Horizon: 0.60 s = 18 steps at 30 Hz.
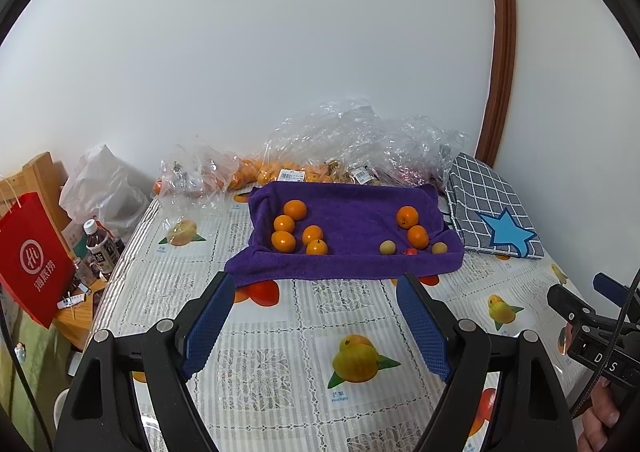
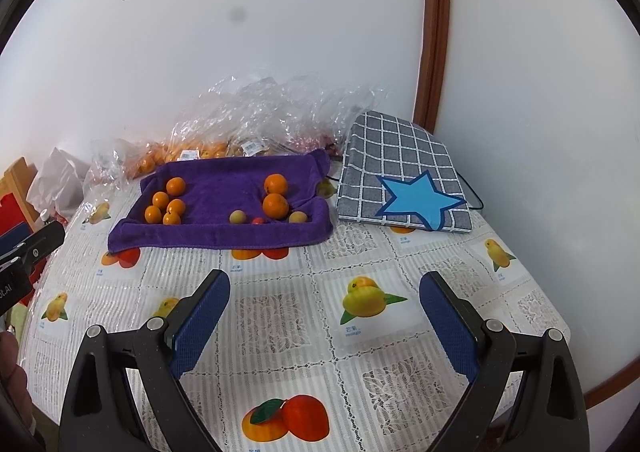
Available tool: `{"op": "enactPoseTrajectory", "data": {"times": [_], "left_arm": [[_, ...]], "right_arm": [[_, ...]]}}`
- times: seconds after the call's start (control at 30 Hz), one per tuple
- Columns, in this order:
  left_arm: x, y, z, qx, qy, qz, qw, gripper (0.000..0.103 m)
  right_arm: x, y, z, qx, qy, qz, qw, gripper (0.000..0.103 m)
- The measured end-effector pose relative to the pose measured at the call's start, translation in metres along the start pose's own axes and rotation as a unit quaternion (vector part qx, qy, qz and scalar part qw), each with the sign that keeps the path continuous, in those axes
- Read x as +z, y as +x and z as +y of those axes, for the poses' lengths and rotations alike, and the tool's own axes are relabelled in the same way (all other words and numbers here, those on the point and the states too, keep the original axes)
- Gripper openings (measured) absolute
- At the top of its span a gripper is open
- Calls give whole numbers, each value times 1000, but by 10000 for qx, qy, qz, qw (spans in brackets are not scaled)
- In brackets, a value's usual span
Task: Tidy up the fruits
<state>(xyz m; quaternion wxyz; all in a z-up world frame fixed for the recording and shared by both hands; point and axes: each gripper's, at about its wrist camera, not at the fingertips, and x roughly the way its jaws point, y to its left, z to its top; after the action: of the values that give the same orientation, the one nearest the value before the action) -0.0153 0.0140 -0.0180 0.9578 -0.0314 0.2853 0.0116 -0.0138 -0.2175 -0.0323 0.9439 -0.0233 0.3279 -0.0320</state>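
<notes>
A purple towel lies on the table with fruit on it. Several oranges are grouped on its left side. Two oranges, two small yellowish fruits and a small red fruit lie on its right side. My left gripper is open and empty, just in front of the towel's near edge. My right gripper is open and empty, further back over the tablecloth.
Clear plastic bags with more fruit lie behind the towel by the wall. A checked grey cushion with a blue star lies right of the towel. A red bag and bottles stand on a side table at left.
</notes>
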Motion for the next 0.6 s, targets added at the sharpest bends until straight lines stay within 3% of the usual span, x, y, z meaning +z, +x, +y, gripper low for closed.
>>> {"op": "enactPoseTrajectory", "data": {"times": [0.6], "left_arm": [[-1,-3,-1,-56,16,-16,10000,82]], "right_arm": [[2,-7,-1,-26,-22,-83,10000,95]]}}
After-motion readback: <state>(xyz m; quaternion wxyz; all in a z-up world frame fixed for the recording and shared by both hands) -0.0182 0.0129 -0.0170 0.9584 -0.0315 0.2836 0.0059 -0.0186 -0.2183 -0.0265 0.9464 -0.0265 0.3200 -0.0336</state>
